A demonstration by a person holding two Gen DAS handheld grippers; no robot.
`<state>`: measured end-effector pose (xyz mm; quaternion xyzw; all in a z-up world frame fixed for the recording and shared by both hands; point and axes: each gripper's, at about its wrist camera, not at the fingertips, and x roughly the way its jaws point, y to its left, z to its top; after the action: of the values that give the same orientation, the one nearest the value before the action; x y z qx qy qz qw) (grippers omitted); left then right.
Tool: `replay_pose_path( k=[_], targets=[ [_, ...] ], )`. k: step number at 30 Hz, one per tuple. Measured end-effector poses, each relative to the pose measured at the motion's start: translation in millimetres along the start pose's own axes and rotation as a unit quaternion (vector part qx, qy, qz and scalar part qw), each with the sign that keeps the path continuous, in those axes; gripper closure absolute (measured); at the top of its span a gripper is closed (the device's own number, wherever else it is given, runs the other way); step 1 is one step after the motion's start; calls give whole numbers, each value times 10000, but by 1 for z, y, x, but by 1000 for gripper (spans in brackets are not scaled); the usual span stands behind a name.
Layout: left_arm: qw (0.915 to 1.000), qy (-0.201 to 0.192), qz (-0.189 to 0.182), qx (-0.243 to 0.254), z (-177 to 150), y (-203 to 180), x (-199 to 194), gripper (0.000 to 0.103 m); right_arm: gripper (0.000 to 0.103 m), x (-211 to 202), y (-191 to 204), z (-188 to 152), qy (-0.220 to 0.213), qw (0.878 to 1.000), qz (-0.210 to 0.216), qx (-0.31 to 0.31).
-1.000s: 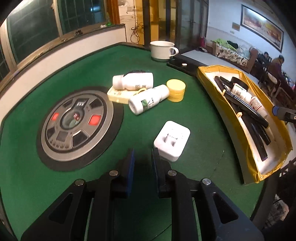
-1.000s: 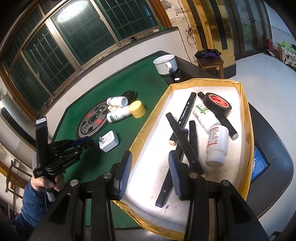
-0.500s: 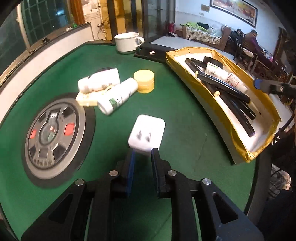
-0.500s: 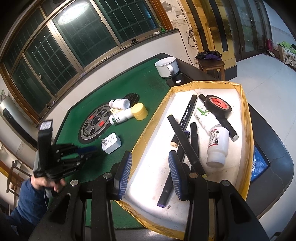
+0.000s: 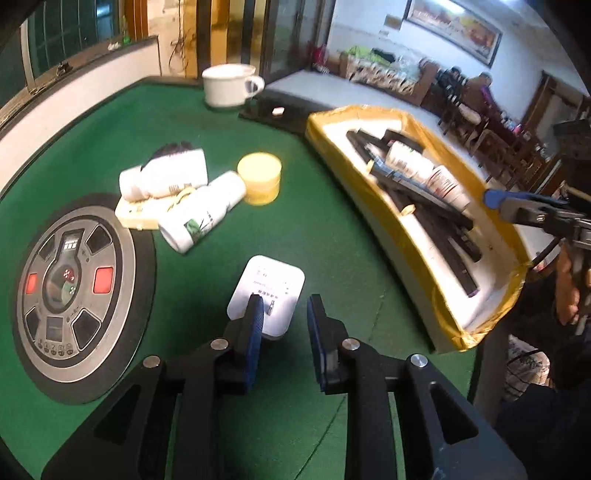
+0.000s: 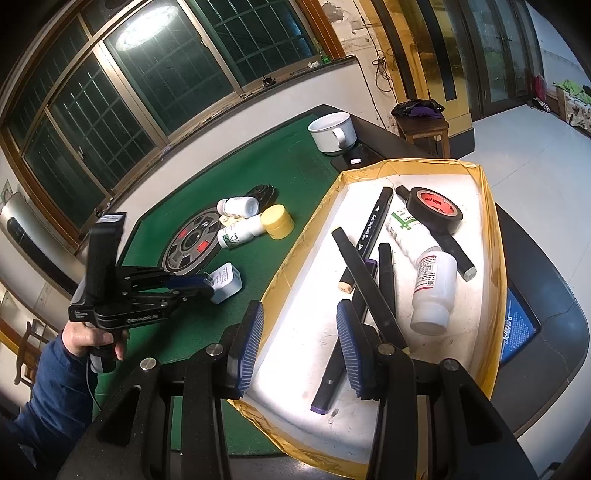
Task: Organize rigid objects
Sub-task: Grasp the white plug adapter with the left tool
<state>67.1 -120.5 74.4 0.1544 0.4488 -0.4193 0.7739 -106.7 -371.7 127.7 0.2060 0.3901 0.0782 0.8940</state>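
A home's living room: the green felt surface (image 5: 303, 229) is an automatic mahjong table with a central control dial (image 5: 70, 280), and beyond it stand a sofa (image 5: 388, 79), a framed painting (image 5: 454, 26) and barred windows (image 6: 122, 99).

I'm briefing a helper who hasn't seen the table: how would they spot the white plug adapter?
On the green felt table, look between the round grey control dial and the yellow-rimmed tray. The white square plug adapter lies there, alone. Unlike the white bottles nearby, it is flat and boxy.
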Motion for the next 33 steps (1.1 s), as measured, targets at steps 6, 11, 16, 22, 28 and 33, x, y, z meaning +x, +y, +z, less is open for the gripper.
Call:
replay_pose_path(
  k=[6, 11, 16, 22, 28, 33],
  targets=[
    [9993, 3, -372, -13, -18, 3, -3, 0, 66, -1, 1, -1, -36, 10000, 50, -2],
    [9992, -199, -320, -95, -15, 10, -7, 0, 66, 0, 1, -1, -40, 10000, 49, 8],
    [9997, -46, 122, 205, 7, 8, 12, 8, 66, 1, 6, -2, -39, 10000, 79, -15],
    [9954, 336, 606, 659, 13, -8, 40, 37, 66, -1, 9, -1, -35, 9999, 20, -101],
    [9974, 300, 606, 239, 9, -2, 54, 53, 66, 0, 15, 5, -8, 9998, -35, -204],
    [9961, 6, 833, -285, -11, 1, 41, 55, 66, 4, 29, 17, 43, 9991, -94, -423]
  ],
)
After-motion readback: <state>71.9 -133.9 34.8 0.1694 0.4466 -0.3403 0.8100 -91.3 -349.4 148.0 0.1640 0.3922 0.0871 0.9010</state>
